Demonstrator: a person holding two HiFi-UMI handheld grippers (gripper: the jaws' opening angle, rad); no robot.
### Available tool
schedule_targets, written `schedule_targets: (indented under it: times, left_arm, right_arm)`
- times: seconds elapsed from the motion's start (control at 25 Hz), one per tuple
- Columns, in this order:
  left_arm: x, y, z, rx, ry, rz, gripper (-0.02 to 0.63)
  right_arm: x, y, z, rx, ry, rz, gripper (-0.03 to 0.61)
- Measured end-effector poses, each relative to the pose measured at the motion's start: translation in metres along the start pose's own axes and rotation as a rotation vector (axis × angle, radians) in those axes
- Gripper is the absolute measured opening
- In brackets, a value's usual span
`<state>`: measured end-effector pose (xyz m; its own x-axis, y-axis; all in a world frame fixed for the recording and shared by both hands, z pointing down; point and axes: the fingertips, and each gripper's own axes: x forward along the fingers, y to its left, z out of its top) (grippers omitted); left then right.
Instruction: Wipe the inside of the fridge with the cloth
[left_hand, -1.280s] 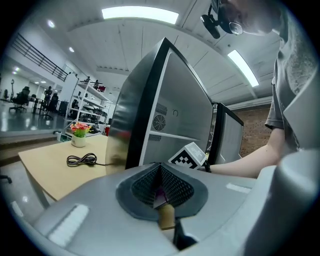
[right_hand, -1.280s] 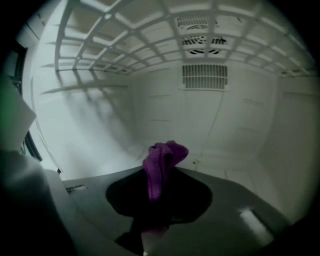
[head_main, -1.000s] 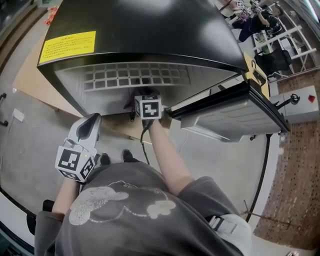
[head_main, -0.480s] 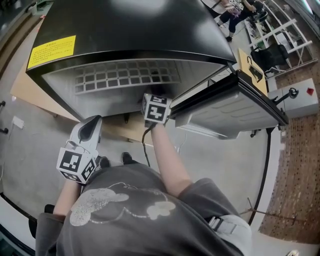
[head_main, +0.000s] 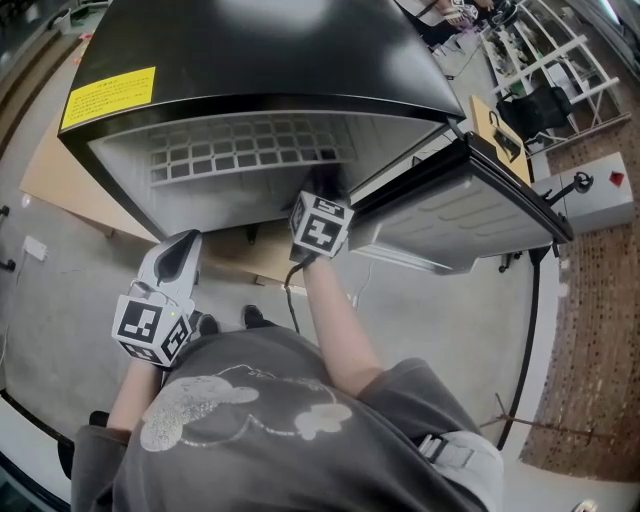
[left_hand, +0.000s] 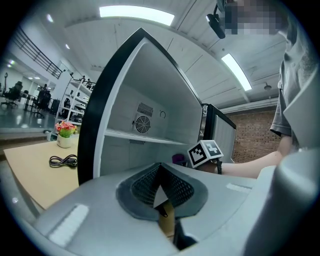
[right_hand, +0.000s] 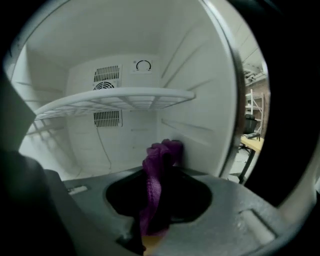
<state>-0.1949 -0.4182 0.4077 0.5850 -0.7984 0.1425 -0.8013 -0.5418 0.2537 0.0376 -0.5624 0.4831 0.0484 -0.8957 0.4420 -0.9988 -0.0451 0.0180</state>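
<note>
A small black fridge (head_main: 270, 50) stands open, its white inside (right_hand: 130, 115) crossed by a wire shelf (right_hand: 110, 100). My right gripper (head_main: 320, 200) reaches into the lower compartment near the right wall, shut on a purple cloth (right_hand: 157, 175) that bunches up between its jaws. In the left gripper view the cloth (left_hand: 178, 159) shows just past the right gripper's marker cube (left_hand: 205, 153). My left gripper (head_main: 172, 270) hangs outside, below the fridge's front, shut with nothing in it.
The fridge door (head_main: 470, 210) swings open to the right. A wooden table (left_hand: 35, 170) with a black cable (left_hand: 62, 161) and a flower pot (left_hand: 65, 135) stands left of the fridge. Shelving (head_main: 530, 50) and a grey box (head_main: 600, 195) stand far right.
My right gripper has moved to the right inside the fridge with the cloth, toward the right wall. The left gripper has stayed put.
</note>
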Motion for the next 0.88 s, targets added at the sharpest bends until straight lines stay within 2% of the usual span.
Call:
schedule_targets:
  times: [0.28, 0.52, 0.6, 0.76, 0.88]
  left_arm:
    - [-0.006, 0.001, -0.003, -0.02, -0.009, -0.017, 0.018]
    - [-0.024, 0.009, -0.005, -0.038, -0.016, -0.037, 0.018]
    - [-0.034, 0.014, -0.006, -0.027, -0.015, -0.037, 0.018]
    - [-0.048, 0.026, -0.012, 0.019, -0.012, -0.045, 0.018]
    - [-0.056, 0.031, -0.022, 0.01, 0.006, -0.045, 0.018]
  right_arm:
    - [-0.028, -0.019, -0.028, 0.052, 0.026, -0.026, 0.087]
    - [-0.057, 0.004, -0.031, 0.076, -0.004, 0.039, 0.087]
    - [-0.068, 0.007, -0.032, 0.086, -0.027, 0.049, 0.087]
    - [-0.089, 0.0, -0.032, 0.091, -0.079, 0.009, 0.087]
    - [-0.102, 0.002, -0.038, 0.082, -0.078, 0.002, 0.087]
